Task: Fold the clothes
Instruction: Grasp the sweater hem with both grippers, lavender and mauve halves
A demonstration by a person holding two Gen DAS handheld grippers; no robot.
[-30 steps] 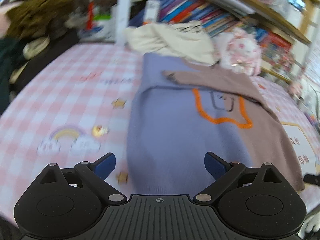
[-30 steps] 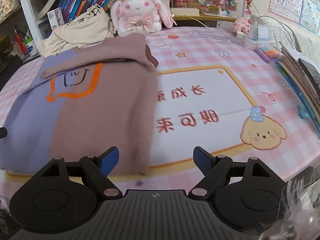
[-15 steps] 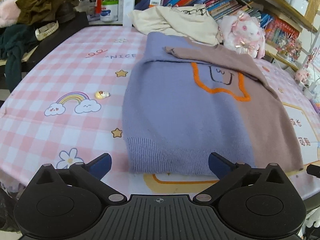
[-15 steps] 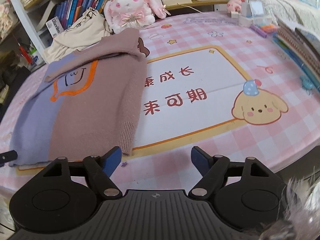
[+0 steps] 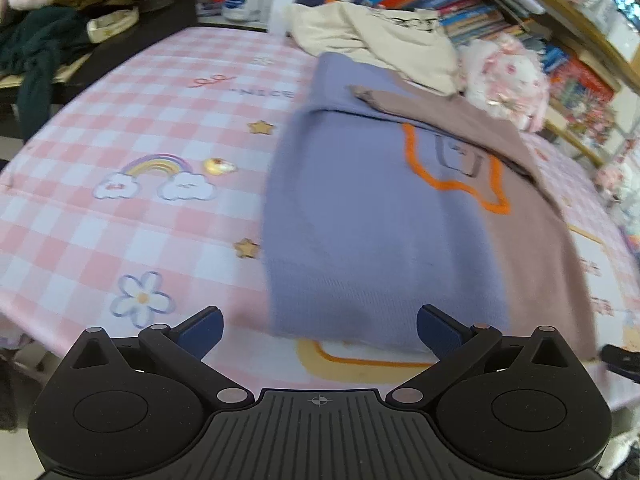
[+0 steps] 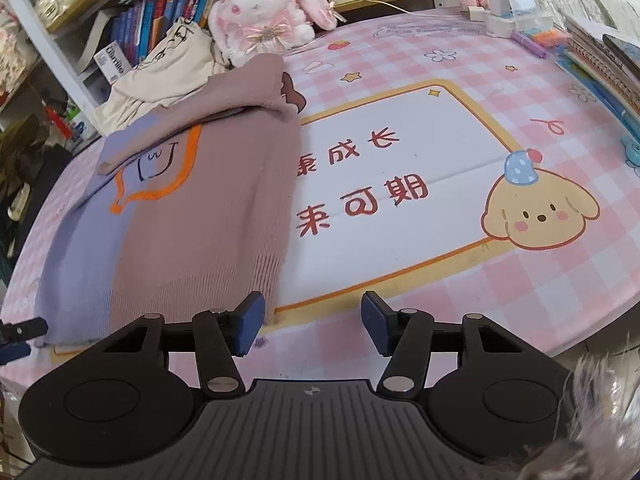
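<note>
A lilac and mauve knit sweater [image 5: 384, 224] with an orange outline lies flat on the pink checked tablecloth, sleeves folded across its chest, hem toward me. It also shows in the right wrist view [image 6: 192, 216]. My left gripper [image 5: 319, 334] is open and empty, just short of the lilac hem. My right gripper [image 6: 312, 328] is open and empty; its left finger [image 6: 249, 328] is by the mauve hem corner, not touching the fabric as far as I can tell.
A cream garment [image 5: 384, 40] and a plush rabbit [image 6: 264, 16] lie behind the sweater below bookshelves. Dark clothes [image 5: 44, 48] are piled at the far left. Books and pens [image 6: 592, 60] line the right edge. The table's near edge [image 6: 520, 344] is close.
Both grippers drew back toward the table's near edge, then moved in again at the sweater's hem. The right gripper's jaws have narrowed somewhat. The sweater has not moved.
</note>
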